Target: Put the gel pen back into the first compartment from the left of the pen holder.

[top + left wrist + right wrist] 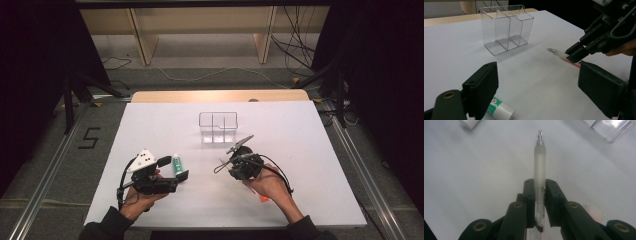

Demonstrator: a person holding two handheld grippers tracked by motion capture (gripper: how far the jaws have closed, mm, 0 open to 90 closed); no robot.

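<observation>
My right gripper [539, 195] clamps a clear pen [539, 166] at lower centre of its view, tip forward. My left gripper [536, 87] stands wide apart over a glue stick [500, 110], lower left. Next, probably, I carry the pen to the clear organizer [218, 127], mid-frame.

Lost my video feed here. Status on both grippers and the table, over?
Right gripper shut on pen. Left gripper open, glue stick beside its jaw. Clear organizer ahead on table, compartments empty; path unobstructed.
</observation>
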